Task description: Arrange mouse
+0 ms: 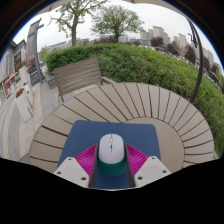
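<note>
A white mouse with a grey scroll wheel sits between my gripper's two fingers. The pink pads press against its left and right sides, so the gripper is shut on it. The mouse is over the near half of a dark blue mouse pad, which lies on a round wooden slatted table. I cannot tell whether the mouse rests on the pad or is held just above it.
The table's curved slats spread beyond and to both sides of the pad. A wooden bench stands beyond the table on the left, on paving. A green hedge runs behind, with trees and buildings farther off.
</note>
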A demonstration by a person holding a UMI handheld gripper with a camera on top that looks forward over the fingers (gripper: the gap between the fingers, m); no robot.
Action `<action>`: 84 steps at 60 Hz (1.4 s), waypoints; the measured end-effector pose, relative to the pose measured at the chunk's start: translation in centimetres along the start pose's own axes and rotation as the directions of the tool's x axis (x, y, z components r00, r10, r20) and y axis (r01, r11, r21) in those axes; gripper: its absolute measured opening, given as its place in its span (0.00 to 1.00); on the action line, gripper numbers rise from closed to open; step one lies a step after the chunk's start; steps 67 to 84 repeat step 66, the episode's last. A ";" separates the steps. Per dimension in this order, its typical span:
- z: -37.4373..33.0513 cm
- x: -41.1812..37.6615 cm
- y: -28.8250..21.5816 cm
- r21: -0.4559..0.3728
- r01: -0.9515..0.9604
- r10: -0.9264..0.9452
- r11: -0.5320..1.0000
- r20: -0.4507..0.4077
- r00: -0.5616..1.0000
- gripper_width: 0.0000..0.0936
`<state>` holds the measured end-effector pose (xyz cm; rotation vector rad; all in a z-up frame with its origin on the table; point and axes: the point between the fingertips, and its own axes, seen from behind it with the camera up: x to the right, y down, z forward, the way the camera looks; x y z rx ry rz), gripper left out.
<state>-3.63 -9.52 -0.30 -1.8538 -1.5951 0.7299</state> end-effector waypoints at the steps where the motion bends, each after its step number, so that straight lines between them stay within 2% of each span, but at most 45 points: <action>1: 0.2 -0.2 0.2 0.000 0.001 -0.001 1.000 -0.002 1.000 0.48; 7: 0.5 -0.5 0.5 -0.002 0.016 -0.016 1.000 -0.032 0.999 0.56; 8: 0.4 -0.5 0.6 -0.006 0.021 -0.022 1.000 -0.035 0.999 0.60; 12: -0.8 0.1 0.0 -0.009 0.033 -0.034 0.999 -0.080 0.996 0.93; 15: -2.6 0.2 -0.7 -0.010 0.033 -0.034 0.999 -0.106 0.994 0.89; 26: -14.3 -1.2 -0.6 -0.092 0.029 -0.042 0.995 -0.141 0.989 0.90; 34: -22.1 -3.0 0.5 -0.100 0.006 -0.018 0.995 -0.113 0.993 0.91; 40: -26.2 -2.7 1.9 -0.123 -0.007 -0.011 0.992 -0.145 0.989 0.91; 44: -28.1 -2.2 2.2 -0.108 -0.005 -0.014 0.994 -0.171 0.985 0.91; 60: -30.0 -0.5 3.8 -0.094 -0.044 0.023 0.995 -0.223 0.975 0.92; 66: -29.5 -1.9 4.0 -0.093 -0.033 0.015 0.995 -0.186 0.982 0.92; 84: -29.5 -1.9 4.0 -0.093 -0.033 0.015 0.995 -0.186 0.982 0.92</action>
